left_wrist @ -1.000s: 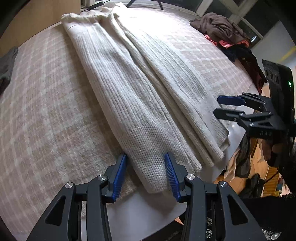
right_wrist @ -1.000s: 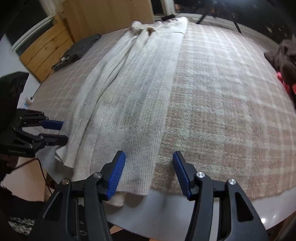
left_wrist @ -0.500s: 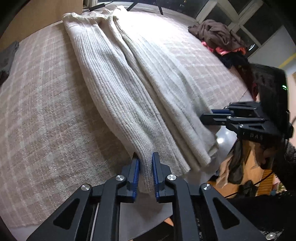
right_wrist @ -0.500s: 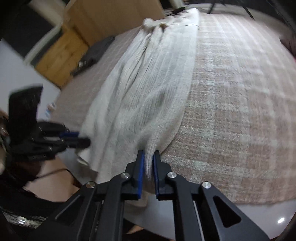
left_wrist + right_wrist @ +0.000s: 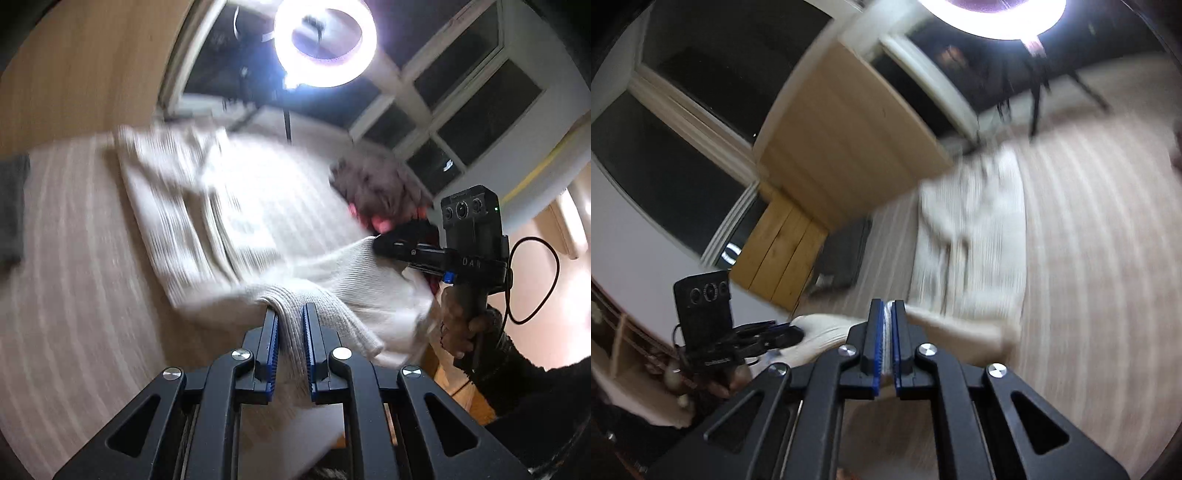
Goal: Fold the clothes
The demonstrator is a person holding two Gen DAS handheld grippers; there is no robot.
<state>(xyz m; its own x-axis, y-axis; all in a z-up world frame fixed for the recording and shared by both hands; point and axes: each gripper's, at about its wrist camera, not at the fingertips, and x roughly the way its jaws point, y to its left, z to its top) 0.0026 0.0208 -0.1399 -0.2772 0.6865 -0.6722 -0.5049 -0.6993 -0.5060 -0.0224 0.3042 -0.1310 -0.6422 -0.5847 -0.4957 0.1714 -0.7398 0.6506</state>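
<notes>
Both grippers now clamp the near hem of the cream knit garment (image 5: 332, 280), one corner each. Left gripper (image 5: 290, 314): blue pads pressed on a thick fold of ribbed knit, jaws nearly closed with cloth filling the gap; a second ago they stood open either side of the hem as it lay flat. Right gripper (image 5: 887, 308): jaws all but shut on a thin edge of white knit, having just closed from wide open. In the left wrist view the right gripper shows at 3 o'clock, held by the person's hand (image 5: 461, 325), its tip biting the far end of the same hem; the knit spans taut between the two. Since the grasp both views have tipped upward: the ring light (image 5: 325, 40) and dark windows fill the top, and the hem is off the checked cover (image 5: 74, 295). Farther out, toward 11 o'clock, the rest of the garment lies blurred on the cover, collar end at the far edge. At 1 o'clock, a heap of dark clothes (image 5: 373, 184). Judgement: grasp is done and the lift begun; the hem likely goes forward over the body to halve its length. Risk: thin right-hand bite may slip
</notes>
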